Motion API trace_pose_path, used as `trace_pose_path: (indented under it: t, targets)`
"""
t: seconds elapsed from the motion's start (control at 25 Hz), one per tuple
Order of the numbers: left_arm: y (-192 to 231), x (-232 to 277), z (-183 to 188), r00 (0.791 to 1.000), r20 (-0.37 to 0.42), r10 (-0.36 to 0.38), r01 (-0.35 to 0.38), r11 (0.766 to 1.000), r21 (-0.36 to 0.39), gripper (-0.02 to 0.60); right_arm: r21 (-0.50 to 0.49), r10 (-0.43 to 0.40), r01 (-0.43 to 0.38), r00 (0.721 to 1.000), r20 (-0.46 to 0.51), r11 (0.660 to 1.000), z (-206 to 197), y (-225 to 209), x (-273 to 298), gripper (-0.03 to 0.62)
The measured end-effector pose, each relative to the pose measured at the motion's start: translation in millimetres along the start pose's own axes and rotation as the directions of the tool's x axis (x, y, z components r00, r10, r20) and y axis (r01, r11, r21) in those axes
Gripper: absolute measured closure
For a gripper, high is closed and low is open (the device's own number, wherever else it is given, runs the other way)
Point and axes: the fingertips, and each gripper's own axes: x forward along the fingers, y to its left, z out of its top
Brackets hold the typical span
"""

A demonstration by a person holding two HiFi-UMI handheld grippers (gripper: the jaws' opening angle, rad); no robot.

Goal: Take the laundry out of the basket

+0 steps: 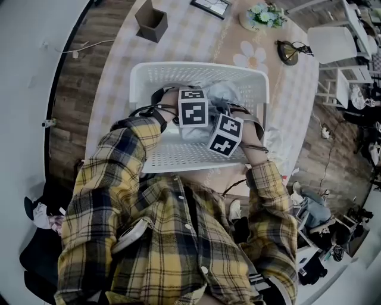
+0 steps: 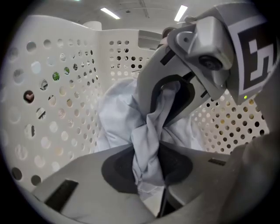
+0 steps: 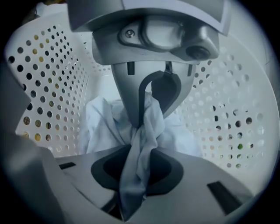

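Inside the white perforated plastic basket (image 1: 178,74) on the checked-cloth surface (image 1: 196,41), the left gripper (image 2: 148,151), at ten o'clock of the right gripper (image 3: 139,153), and its partner each have fingers (image 2: 117,169) clamped nearly together on a bunched fold of the crumpled pale blue cloth (image 2: 114,114) lying in the basket.

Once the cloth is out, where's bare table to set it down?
Bare tablecloth beyond the basket, between the dark box and the picture frame; also a strip right of the basket, below the round object. Crowded: the far right corner with the flowers; inside the basket, left gripper and right gripper both pinch the cloth.
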Motion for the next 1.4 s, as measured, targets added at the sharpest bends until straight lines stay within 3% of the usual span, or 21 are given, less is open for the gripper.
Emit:
trace_pose_path:
  t: [0.52,0.96,1.16,1.4]
  targets:
    - [-1.5,-23.4,8.3,0.999,0.027,-0.047,0.048,0.997,-0.064,0.474,-0.002,-0.050,0.050,0.999,0.021,0.999,9.0,-7.5,-26.1,0.500]
    - [-12.5,-78.5,39.0,0.996,0.090,0.009,-0.007,1.000,-0.029,0.474,0.137,-0.184,0.168,0.976,0.116,0.976,15.4,-16.3,-88.0,0.500]
    - [-23.1,-114.9,59.1,0.986,0.152,0.065,-0.063,0.998,-0.019,0.474,0.180,-0.282,0.253,0.946,0.162,0.951,17.2,-17.8,-131.8,0.500]
    - [-37.0,-166.4,85.5,0.957,0.239,0.166,-0.167,0.986,-0.014,0.476,0.237,-0.423,0.371,0.878,0.224,0.898,22.2,-20.3,-192.1,0.501]
